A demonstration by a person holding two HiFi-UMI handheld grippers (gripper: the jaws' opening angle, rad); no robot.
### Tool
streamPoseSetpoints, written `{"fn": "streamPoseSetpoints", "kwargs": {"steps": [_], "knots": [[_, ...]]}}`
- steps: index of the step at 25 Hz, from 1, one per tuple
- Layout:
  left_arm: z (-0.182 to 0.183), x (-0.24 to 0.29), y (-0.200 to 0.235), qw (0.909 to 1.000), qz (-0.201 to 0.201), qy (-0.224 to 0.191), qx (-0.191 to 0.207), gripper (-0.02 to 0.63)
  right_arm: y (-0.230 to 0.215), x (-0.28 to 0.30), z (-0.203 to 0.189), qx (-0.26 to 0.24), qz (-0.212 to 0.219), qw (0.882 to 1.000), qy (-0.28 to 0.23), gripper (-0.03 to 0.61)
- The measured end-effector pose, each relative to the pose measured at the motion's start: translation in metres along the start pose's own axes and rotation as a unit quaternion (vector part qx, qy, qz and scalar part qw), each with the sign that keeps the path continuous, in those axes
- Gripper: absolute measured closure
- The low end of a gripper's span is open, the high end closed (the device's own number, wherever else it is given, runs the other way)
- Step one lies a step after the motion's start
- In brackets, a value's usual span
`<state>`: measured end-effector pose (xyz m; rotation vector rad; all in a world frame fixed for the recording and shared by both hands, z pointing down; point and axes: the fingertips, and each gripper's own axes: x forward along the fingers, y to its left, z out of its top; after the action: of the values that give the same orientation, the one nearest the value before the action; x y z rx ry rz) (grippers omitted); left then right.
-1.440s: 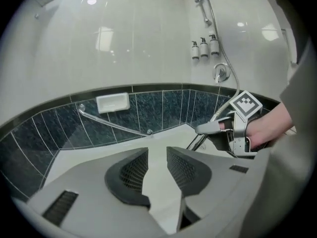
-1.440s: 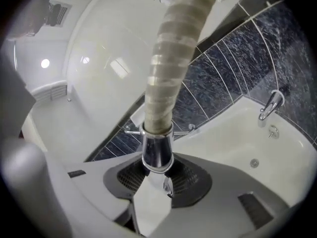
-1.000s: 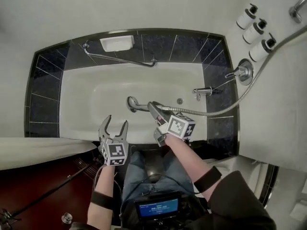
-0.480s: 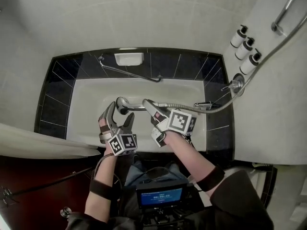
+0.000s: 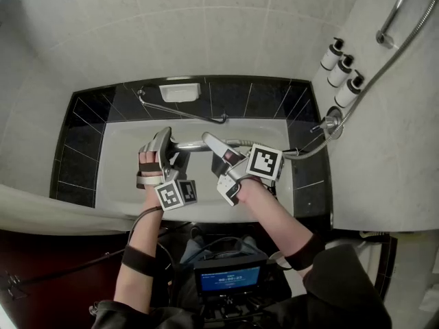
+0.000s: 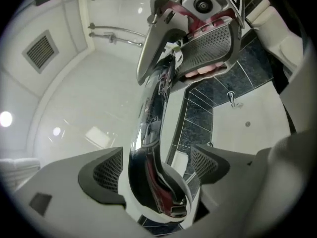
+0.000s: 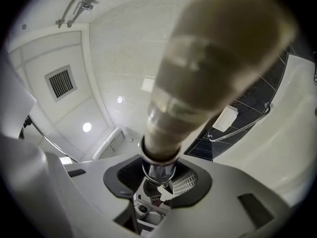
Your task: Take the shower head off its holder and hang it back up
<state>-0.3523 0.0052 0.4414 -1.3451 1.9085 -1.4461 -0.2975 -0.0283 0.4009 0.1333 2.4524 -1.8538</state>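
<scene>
The shower head (image 5: 180,144) is held above the bathtub (image 5: 120,166), lying roughly left to right, with its spray end on the left and its handle on the right. The spray end sits between the fingers of the left gripper (image 5: 170,151), and the handle sits between the fingers of the right gripper (image 5: 214,148). In the left gripper view the chrome body (image 6: 148,133) runs up out of the gap between the two pads. It passes close beside one pad and leaves a clear gap to the other. There is one shower head and one hose (image 5: 357,101), which runs from the handle to the right wall. Three bottles (image 5: 331,53) (image 5: 341,70) (image 5: 352,91) stand in a row on that wall. One grab bar (image 5: 182,113) and one soap dish (image 5: 180,92) sit along the far side of the tub, and one tap (image 5: 330,123) is on the right. The left gripper's jaws have just been opening and now stand wide apart around the spray end without clamping it. The right gripper's jaws are closed on the chrome neck of the handle (image 7: 158,170) and grip it.
</scene>
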Motion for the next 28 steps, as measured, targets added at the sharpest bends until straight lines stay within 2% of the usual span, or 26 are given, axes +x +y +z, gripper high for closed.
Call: {"fn": "streamPoseSetpoints", "kwargs": {"steps": [2,5,6,28], "knots": [[0.007,0.005,0.012,0.9997,0.012,-0.005,0.022,0.215,0.008,0.002,0.007,0.009,0.011,1.000,-0.001,0.429],[0.015,0.008,0.026,0.9983,0.033,-0.011,0.047,0.337,0.016,0.003,0.012,0.024,0.026,0.999,-0.005,0.426],[0.017,0.009,0.029,0.9979,0.037,-0.011,0.052,0.346,0.017,0.003,0.014,0.030,0.028,0.999,-0.008,0.426],[0.041,0.024,0.030,0.9990,0.008,-0.023,0.037,0.387,0.000,-0.009,0.032,0.068,0.030,0.997,-0.026,0.413]]}}
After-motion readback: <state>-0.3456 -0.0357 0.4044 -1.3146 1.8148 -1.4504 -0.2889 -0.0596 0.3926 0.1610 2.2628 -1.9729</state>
